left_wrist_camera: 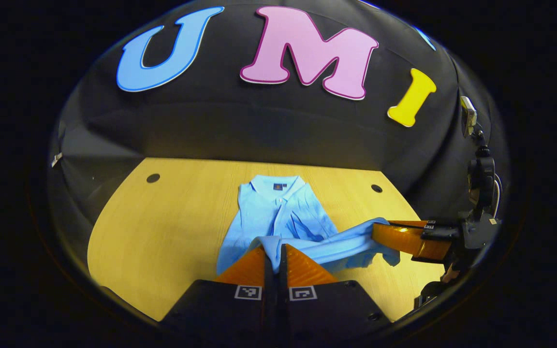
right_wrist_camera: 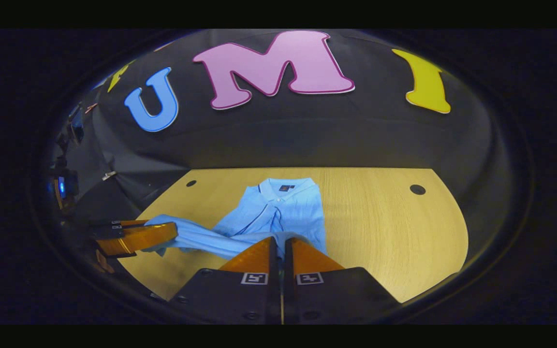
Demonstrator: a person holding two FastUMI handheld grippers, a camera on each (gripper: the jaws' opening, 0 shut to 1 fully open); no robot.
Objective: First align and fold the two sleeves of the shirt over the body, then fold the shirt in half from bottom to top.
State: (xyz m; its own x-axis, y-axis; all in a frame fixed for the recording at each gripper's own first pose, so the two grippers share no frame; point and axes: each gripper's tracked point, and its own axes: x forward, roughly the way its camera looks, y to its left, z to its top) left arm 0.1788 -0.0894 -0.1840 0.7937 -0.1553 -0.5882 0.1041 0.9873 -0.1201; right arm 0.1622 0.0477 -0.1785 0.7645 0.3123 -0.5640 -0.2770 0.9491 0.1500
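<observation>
A light blue collared shirt (left_wrist_camera: 278, 210) lies on the wooden table (left_wrist_camera: 162, 232), collar at the far end, its sleeves folded in over the body. Its near hem is lifted off the table and stretched between both grippers. In the left gripper view my left gripper (left_wrist_camera: 274, 247) is shut on one hem corner, and the right gripper (left_wrist_camera: 379, 232) pinches the other corner off to the right. In the right gripper view the shirt (right_wrist_camera: 285, 208) runs from my right gripper (right_wrist_camera: 281, 240), shut on the hem, across to the left gripper (right_wrist_camera: 171, 233) at the left.
The table has round holes near its far corners (left_wrist_camera: 153, 178) (left_wrist_camera: 376, 188) (right_wrist_camera: 417, 189). Black cloth walls close in behind and beside it. A small camera on a stand (left_wrist_camera: 469, 116) stands at the right edge. Bare wood (right_wrist_camera: 394, 232) lies on either side of the shirt.
</observation>
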